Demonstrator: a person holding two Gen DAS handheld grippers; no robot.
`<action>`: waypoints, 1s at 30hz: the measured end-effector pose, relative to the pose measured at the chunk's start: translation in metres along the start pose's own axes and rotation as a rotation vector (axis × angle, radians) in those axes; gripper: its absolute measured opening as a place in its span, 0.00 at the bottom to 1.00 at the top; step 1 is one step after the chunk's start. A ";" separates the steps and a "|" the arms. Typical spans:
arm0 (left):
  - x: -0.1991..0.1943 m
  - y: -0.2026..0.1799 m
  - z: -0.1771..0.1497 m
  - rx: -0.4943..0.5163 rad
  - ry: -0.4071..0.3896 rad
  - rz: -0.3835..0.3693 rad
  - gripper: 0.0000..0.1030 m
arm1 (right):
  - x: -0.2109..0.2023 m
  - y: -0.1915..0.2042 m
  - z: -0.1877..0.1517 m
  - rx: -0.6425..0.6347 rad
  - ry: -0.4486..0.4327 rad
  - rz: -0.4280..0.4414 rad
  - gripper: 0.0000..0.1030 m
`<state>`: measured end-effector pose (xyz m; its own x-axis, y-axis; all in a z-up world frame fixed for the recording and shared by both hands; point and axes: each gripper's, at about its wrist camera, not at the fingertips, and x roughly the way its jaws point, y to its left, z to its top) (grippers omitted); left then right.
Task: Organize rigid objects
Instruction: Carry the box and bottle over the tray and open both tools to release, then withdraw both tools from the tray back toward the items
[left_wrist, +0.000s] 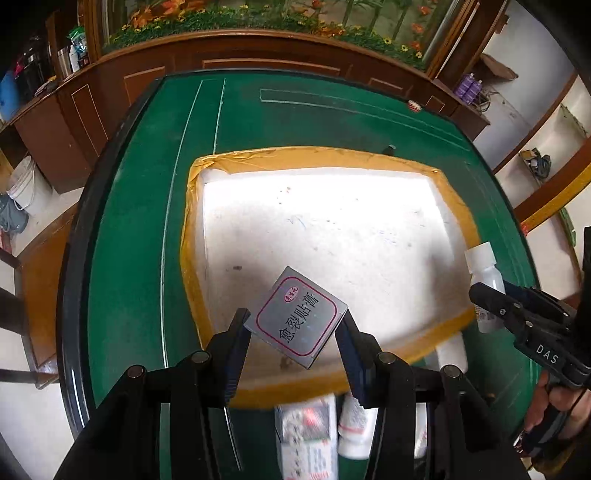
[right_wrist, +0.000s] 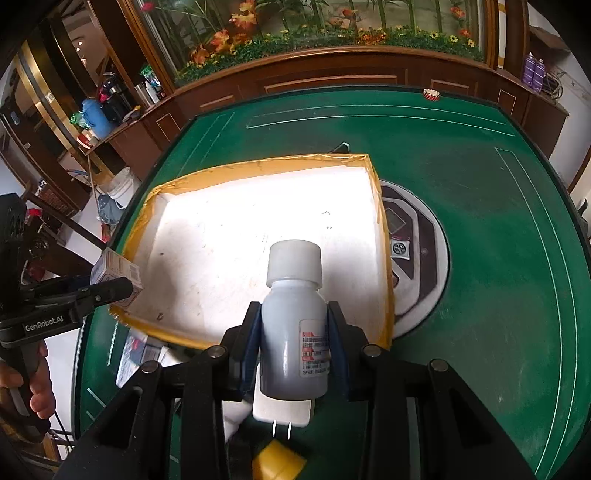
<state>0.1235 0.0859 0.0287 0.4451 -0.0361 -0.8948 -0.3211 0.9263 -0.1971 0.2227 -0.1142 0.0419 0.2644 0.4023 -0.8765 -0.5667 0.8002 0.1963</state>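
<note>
My left gripper (left_wrist: 293, 325) is shut on a small grey carton (left_wrist: 295, 317) with a red-outlined label and Chinese print, held tilted above the near part of a white foam tray (left_wrist: 332, 236) edged with yellow tape. My right gripper (right_wrist: 293, 325) is shut on a white plastic bottle (right_wrist: 293, 314) with a wide white cap and a printed label, over the tray's (right_wrist: 240, 236) near right side. In the left wrist view, the bottle (left_wrist: 484, 266) and right gripper (left_wrist: 491, 302) show at the right edge. The carton (right_wrist: 118, 271) and left gripper (right_wrist: 110, 291) appear at the left of the right wrist view.
The tray lies on a green felt table (left_wrist: 140, 206) with a round centre console (right_wrist: 413, 251). Near the table's front edge lie a printed box (left_wrist: 306, 432), a white tube (left_wrist: 354, 424), a white plug adapter (right_wrist: 280, 410) and a yellow cap (right_wrist: 277, 461). Wooden cabinets stand behind.
</note>
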 end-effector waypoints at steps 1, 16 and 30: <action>0.004 0.001 0.002 0.002 0.005 0.005 0.48 | 0.006 -0.001 0.002 0.003 0.007 -0.008 0.32; 0.034 -0.001 0.000 0.069 0.029 0.071 0.49 | 0.047 -0.008 0.004 0.016 0.043 -0.053 0.32; 0.007 -0.005 -0.004 0.033 -0.009 0.056 0.71 | 0.028 -0.004 0.004 0.011 -0.017 -0.050 0.51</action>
<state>0.1247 0.0791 0.0217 0.4348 0.0194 -0.9003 -0.3179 0.9387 -0.1333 0.2354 -0.1042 0.0182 0.3050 0.3690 -0.8780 -0.5442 0.8241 0.1573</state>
